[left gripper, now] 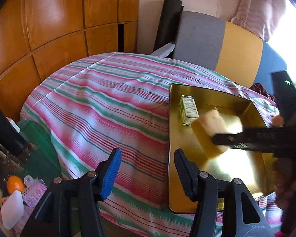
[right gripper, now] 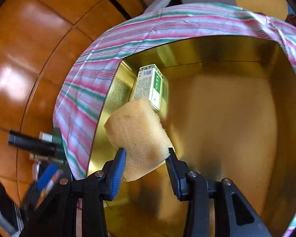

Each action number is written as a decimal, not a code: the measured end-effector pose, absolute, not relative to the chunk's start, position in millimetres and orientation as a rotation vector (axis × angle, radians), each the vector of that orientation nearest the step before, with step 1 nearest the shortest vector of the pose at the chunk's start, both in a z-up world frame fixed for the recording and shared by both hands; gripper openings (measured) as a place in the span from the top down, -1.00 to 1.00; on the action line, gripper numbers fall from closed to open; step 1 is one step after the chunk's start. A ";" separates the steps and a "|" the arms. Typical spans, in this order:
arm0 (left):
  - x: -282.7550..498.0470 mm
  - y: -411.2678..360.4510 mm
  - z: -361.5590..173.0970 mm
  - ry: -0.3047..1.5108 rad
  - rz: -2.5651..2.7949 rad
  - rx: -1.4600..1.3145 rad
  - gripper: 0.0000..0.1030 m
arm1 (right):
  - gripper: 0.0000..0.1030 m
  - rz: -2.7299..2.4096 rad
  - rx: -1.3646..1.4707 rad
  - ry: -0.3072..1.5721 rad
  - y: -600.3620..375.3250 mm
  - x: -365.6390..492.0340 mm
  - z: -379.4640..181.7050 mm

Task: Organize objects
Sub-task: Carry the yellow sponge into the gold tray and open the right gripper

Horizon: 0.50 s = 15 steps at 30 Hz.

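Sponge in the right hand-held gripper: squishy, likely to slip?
The sponge is probably soft: its porous foam dents where the right hand-held gripper pinches it. It likely weighs little. Its coarse surface suggests little slip, though it may flex when set in the gold tray.

My left gripper pointed down and forward. Its two fingers stood apart, and nothing was between them. One finger had a blue pad and the other looked black. My right gripper pointed down too. It had a sponge between its fingers, and the pads touched the sponge on both sides. From my left side I saw my right gripper reach in from the right, long and black, with my hand behind it.
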<state>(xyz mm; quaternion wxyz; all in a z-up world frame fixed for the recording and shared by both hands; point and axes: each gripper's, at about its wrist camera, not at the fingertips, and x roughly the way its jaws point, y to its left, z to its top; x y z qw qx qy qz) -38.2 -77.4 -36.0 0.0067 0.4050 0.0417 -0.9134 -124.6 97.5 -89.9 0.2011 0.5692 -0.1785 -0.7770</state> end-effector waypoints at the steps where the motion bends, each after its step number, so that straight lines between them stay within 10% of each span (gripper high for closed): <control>1: -38.8 -78.4 -37.5 0.138 -2.854 1.275 -0.12 | 0.11 -2.146 1.597 -0.547 93.2 -129.9 -93.3; 7: -38.9 -83.6 -39.8 0.167 -2.842 1.275 -0.29 | -0.42 -2.014 1.535 -0.675 81.0 -131.0 -95.8; 15: -35.0 -80.9 -33.4 0.155 -2.866 1.227 -0.45 | -0.58 -2.225 1.444 -0.443 108.5 -89.6 -67.9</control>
